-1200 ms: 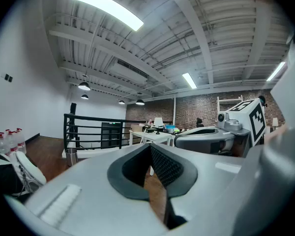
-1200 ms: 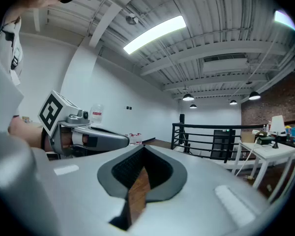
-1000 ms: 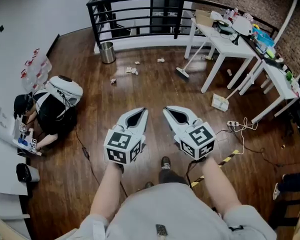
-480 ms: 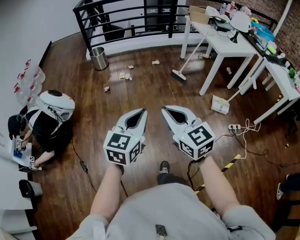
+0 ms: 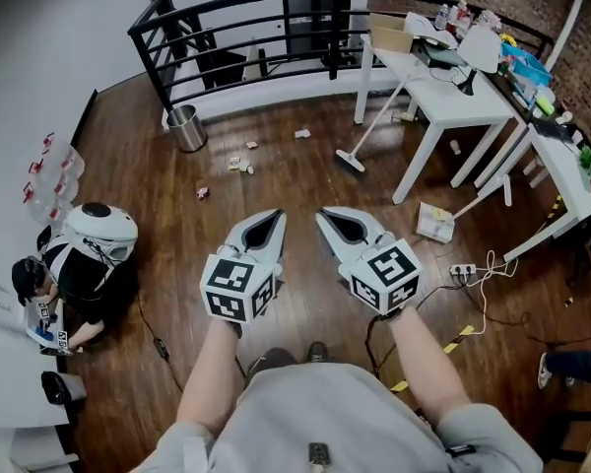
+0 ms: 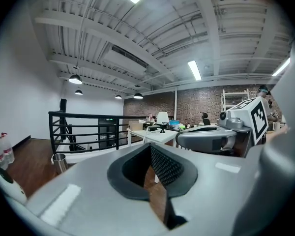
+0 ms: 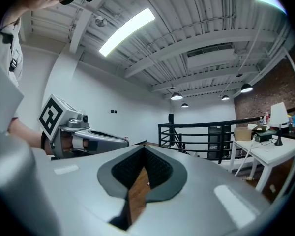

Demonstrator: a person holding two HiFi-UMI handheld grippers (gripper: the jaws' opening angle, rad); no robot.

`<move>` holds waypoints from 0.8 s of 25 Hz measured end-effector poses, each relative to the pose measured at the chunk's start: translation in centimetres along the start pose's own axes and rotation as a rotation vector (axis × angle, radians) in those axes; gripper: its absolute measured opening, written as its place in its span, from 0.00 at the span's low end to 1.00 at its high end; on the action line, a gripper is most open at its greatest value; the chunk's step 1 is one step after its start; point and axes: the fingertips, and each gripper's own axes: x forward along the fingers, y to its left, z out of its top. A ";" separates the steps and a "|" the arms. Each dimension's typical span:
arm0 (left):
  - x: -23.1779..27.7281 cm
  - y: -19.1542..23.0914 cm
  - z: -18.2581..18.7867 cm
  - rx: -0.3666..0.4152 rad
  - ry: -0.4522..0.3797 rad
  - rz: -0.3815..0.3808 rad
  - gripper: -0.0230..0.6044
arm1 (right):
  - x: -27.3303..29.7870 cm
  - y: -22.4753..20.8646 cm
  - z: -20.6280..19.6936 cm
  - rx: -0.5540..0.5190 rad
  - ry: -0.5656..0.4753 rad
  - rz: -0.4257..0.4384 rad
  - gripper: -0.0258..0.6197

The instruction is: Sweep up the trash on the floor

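Note:
Several scraps of paper trash [image 5: 241, 164] lie on the dark wood floor ahead, with more of them near the railing [image 5: 301, 134]. A white broom [image 5: 351, 161] leans against a white table [image 5: 443, 101]. A dustpan [image 5: 435, 223] rests on the floor by the table legs. My left gripper [image 5: 274, 215] and right gripper [image 5: 322, 215] are held side by side at waist height, well short of the trash. Both are shut and empty. The left gripper view shows its own closed jaws [image 6: 150, 144] with the right gripper [image 6: 211, 136] beside them. In the right gripper view the jaws [image 7: 143, 147] meet at the tips.
A metal bin [image 5: 185, 128] stands by the black railing [image 5: 256, 18] at the back. A person [image 5: 89, 249] crouches on the floor at the left. A second white table [image 5: 571, 166] stands on the right, and a power strip with cables [image 5: 463, 269] lies near my right side.
The whole view has advanced across the floor toward the trash and the tables. The crouching person has slid down and left in the frame. Both grippers keep their pose and stay shut.

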 end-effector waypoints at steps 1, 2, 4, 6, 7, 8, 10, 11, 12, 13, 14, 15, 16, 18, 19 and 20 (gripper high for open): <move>1.0 0.4 0.2 -0.002 0.003 -0.001 0.05 | 0.5 -1.0 0.0 0.005 0.000 -0.003 0.04; 2.0 0.8 0.4 -0.004 0.004 -0.003 0.05 | 1.1 -2.1 0.1 0.011 0.000 -0.007 0.04; 4.3 1.6 0.7 -0.009 0.008 -0.014 0.05 | 2.1 -4.1 0.3 0.026 -0.003 -0.015 0.04; 6.7 2.4 0.8 -0.014 0.012 -0.032 0.05 | 3.2 -6.2 0.2 0.036 0.000 -0.025 0.04; 8.0 2.8 0.9 -0.017 0.011 -0.044 0.05 | 3.9 -7.3 0.1 0.035 0.005 -0.033 0.04; 9.4 3.3 1.1 -0.019 0.009 -0.057 0.05 | 4.6 -8.4 0.0 0.034 0.009 -0.043 0.04; 12.4 4.4 1.4 -0.023 0.003 -0.084 0.05 | 6.1 -11.0 -0.1 0.028 0.018 -0.070 0.04; 14.1 5.0 1.6 -0.026 0.003 -0.099 0.05 | 6.8 -12.4 0.0 0.024 0.023 -0.086 0.04; 15.9 5.6 1.8 -0.031 0.004 -0.114 0.05 | 7.5 -13.9 0.0 0.021 0.029 -0.104 0.04; 17.6 6.2 2.0 -0.036 0.005 -0.131 0.05 | 8.1 -15.4 0.1 0.019 0.037 -0.123 0.04; 19.3 6.7 2.2 -0.041 0.007 -0.149 0.05 | 8.7 -16.9 0.3 0.019 0.045 -0.143 0.04; 20.9 7.3 2.5 -0.045 0.008 -0.169 0.05 | 9.4 -18.3 0.4 0.019 0.053 -0.163 0.04; 22.4 7.8 2.9 -0.046 0.010 -0.191 0.05 | 10.2 -19.8 0.7 0.020 0.058 -0.184 0.04; 25.5 8.7 3.4 -0.048 0.018 -0.239 0.05 | 11.5 -22.6 1.1 0.025 0.064 -0.230 0.04; 27.0 9.0 3.5 -0.048 0.024 -0.265 0.05 | 12.1 -24.0 1.2 0.028 0.066 -0.252 0.04; 28.4 9.2 3.6 -0.046 0.030 -0.289 0.05 | 12.6 -25.2 1.3 0.031 0.068 -0.273 0.04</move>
